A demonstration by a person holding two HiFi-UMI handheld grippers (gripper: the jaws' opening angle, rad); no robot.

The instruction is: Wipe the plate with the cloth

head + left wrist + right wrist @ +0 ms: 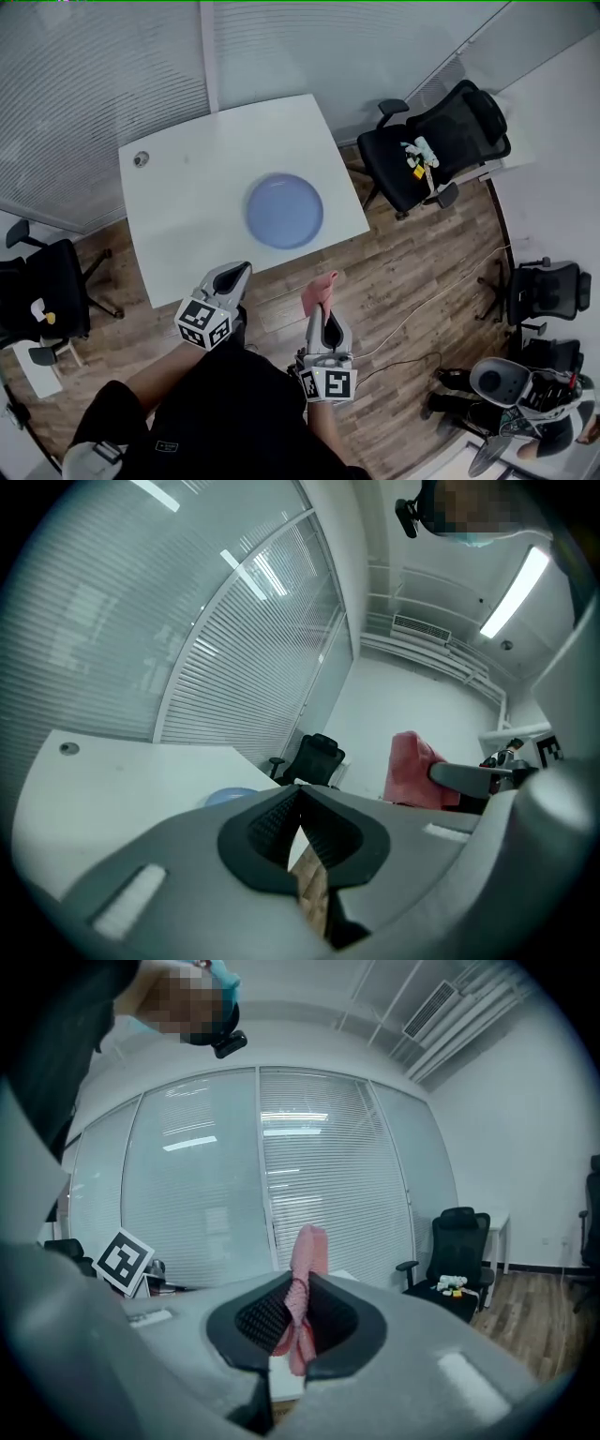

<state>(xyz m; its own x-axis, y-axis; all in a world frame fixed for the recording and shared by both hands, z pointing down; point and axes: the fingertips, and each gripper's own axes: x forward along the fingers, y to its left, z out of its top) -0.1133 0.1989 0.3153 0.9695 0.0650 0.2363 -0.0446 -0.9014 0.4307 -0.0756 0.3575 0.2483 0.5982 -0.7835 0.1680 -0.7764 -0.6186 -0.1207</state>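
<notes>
A round blue plate [284,210] lies near the front right edge of the white table [187,197]. My left gripper [234,273] is shut and empty, its tips just over the table's front edge, short of the plate. My right gripper [325,302] is shut on a pink cloth [319,292] that sticks up past its tips, over the wooden floor in front of the table. In the left gripper view the plate [228,796] shows low behind the jaws and the cloth [412,771] at the right. The right gripper view shows the cloth [302,1283] pinched between the pads.
A black office chair [427,150] with small toys on its seat stands right of the table. Another black chair [47,291] is at the left. A small round object [141,159] sits at the table's far left corner. A cable [422,300] runs across the floor.
</notes>
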